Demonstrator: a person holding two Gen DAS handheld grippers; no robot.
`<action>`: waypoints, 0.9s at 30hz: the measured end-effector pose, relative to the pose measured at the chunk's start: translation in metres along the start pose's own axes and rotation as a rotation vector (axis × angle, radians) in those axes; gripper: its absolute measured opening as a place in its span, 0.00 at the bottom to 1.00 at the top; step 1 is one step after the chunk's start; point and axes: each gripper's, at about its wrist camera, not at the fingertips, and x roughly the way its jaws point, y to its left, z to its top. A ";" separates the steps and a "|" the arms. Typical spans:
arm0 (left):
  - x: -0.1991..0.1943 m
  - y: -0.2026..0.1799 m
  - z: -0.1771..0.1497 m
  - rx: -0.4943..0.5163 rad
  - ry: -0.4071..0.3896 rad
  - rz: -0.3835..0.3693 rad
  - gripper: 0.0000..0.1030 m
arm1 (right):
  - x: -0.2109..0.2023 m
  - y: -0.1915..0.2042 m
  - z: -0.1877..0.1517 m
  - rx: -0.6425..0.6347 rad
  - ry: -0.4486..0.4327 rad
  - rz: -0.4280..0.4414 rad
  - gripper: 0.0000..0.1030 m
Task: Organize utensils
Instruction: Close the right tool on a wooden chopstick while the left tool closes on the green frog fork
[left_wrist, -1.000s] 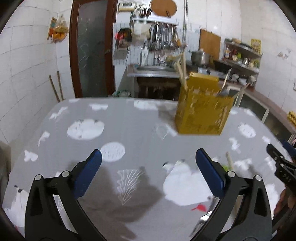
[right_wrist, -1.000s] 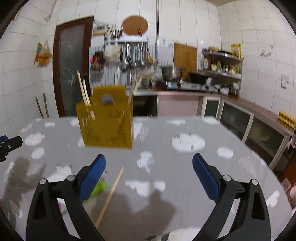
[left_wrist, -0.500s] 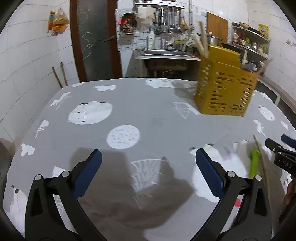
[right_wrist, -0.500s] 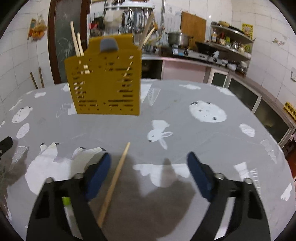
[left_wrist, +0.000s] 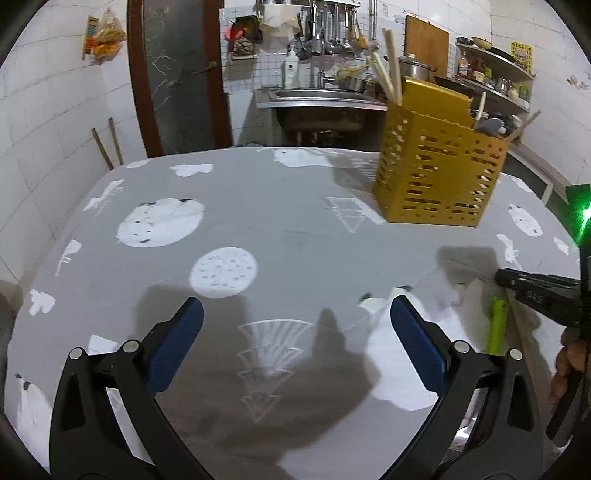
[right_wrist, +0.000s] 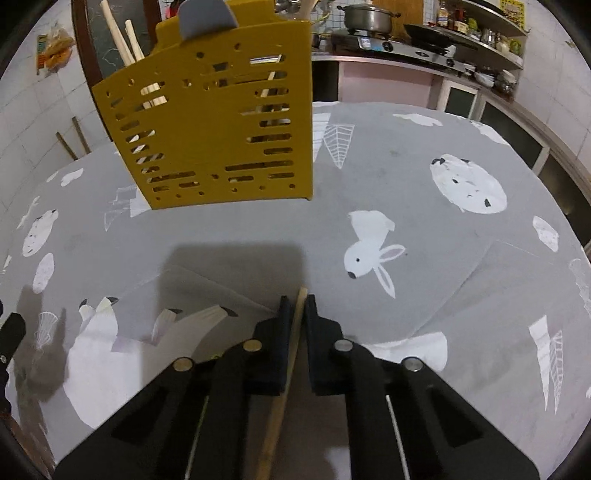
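Observation:
A yellow slotted utensil holder (right_wrist: 207, 110) stands on the grey patterned tablecloth (right_wrist: 424, 229) and holds wooden chopsticks (right_wrist: 122, 37) and other utensils. It also shows in the left wrist view (left_wrist: 436, 170). My right gripper (right_wrist: 297, 301) is shut on a wooden chopstick (right_wrist: 284, 369) that lies low over the cloth, pointing toward the holder. In the left wrist view the right gripper (left_wrist: 535, 291) sits at the right, beside a green-handled utensil (left_wrist: 495, 325) lying on the cloth. My left gripper (left_wrist: 295, 321) is open and empty above the cloth.
A sink counter (left_wrist: 317, 98) with hanging utensils stands behind the table. A stove and shelves (right_wrist: 424, 40) line the right wall. A dark door (left_wrist: 177, 74) and tiled wall are at the left.
My right gripper has dropped toward the table and shut on the wooden chopstick. My left gripper has stayed open, its view shifting slightly toward the table.

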 end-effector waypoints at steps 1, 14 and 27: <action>0.000 -0.004 0.001 -0.001 0.009 -0.016 0.95 | -0.001 -0.003 0.000 0.005 0.000 0.015 0.06; 0.010 -0.087 -0.004 0.100 0.092 -0.163 0.93 | -0.048 -0.081 -0.029 0.007 -0.052 -0.046 0.05; 0.036 -0.164 -0.017 0.231 0.240 -0.245 0.45 | -0.055 -0.126 -0.051 0.034 -0.044 -0.052 0.05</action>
